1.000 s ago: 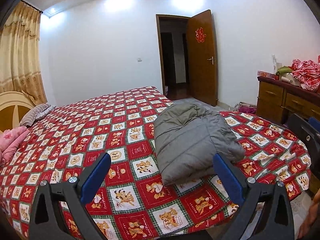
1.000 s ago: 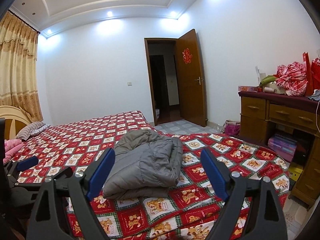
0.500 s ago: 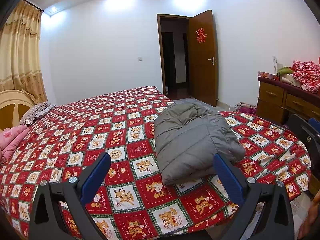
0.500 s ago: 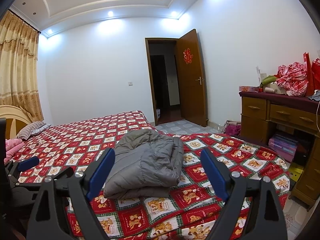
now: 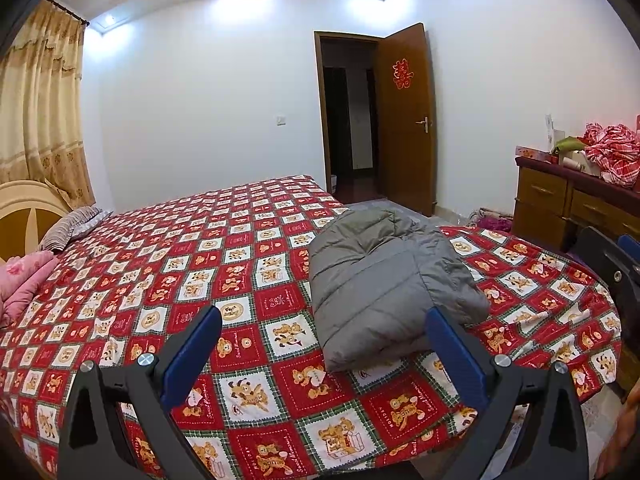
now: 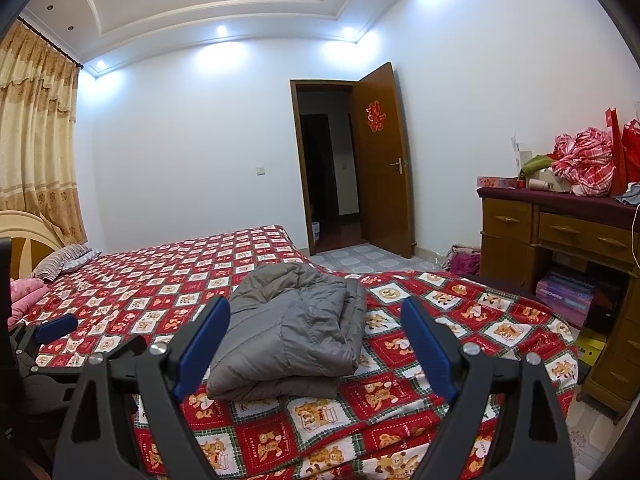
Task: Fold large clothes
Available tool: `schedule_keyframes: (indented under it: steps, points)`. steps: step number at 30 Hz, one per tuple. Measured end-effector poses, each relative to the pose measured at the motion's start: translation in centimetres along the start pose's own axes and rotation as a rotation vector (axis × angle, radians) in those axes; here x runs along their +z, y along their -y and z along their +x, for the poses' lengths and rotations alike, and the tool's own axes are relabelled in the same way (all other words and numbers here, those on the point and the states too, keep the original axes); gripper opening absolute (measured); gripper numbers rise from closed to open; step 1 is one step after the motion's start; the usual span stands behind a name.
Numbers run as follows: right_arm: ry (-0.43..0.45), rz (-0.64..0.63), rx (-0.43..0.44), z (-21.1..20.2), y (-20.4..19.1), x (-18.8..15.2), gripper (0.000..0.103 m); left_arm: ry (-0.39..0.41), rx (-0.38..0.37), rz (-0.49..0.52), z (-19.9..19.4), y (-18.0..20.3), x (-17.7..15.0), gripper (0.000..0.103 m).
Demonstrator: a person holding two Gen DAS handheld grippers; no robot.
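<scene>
A grey padded jacket (image 5: 388, 280) lies folded into a thick bundle on the bed near its foot corner; it also shows in the right wrist view (image 6: 292, 324). My left gripper (image 5: 322, 322) is open and empty, held above the bed's near edge, short of the jacket. My right gripper (image 6: 314, 312) is open and empty, also back from the jacket, not touching it. The left gripper shows at the left edge of the right wrist view (image 6: 56, 326).
The bed carries a red and white bear-patterned sheet (image 5: 192, 264). Pillows (image 5: 68, 224) and pink bedding (image 5: 24, 280) lie at the head. A wooden dresser (image 6: 560, 240) piled with red cloth stands at the right. The door (image 6: 380, 156) is open.
Both views have tilted slightly. The jacket has not moved and both grippers stay open.
</scene>
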State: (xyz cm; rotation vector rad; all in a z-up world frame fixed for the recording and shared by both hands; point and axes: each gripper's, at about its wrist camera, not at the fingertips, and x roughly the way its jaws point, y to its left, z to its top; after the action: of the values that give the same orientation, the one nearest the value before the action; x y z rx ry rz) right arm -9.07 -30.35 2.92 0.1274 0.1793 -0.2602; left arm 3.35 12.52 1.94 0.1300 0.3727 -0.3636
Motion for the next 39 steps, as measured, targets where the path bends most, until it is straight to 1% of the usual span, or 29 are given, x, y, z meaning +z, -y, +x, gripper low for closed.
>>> schedule_keyframes:
  steps: [15,23,39]
  points:
    - [-0.002,0.010,0.004,0.03,0.23,0.11,0.089,0.008,0.007,-0.009,-0.07,-0.06,0.14,0.102]
    - [0.011,0.008,-0.004,-0.27,-0.10,0.01,0.090,0.041,0.007,0.000,-0.51,0.01,0.39,0.102]
    - [0.006,0.023,-0.011,-0.27,-0.03,-0.49,0.090,0.019,0.026,0.007,0.31,0.13,0.35,0.102]
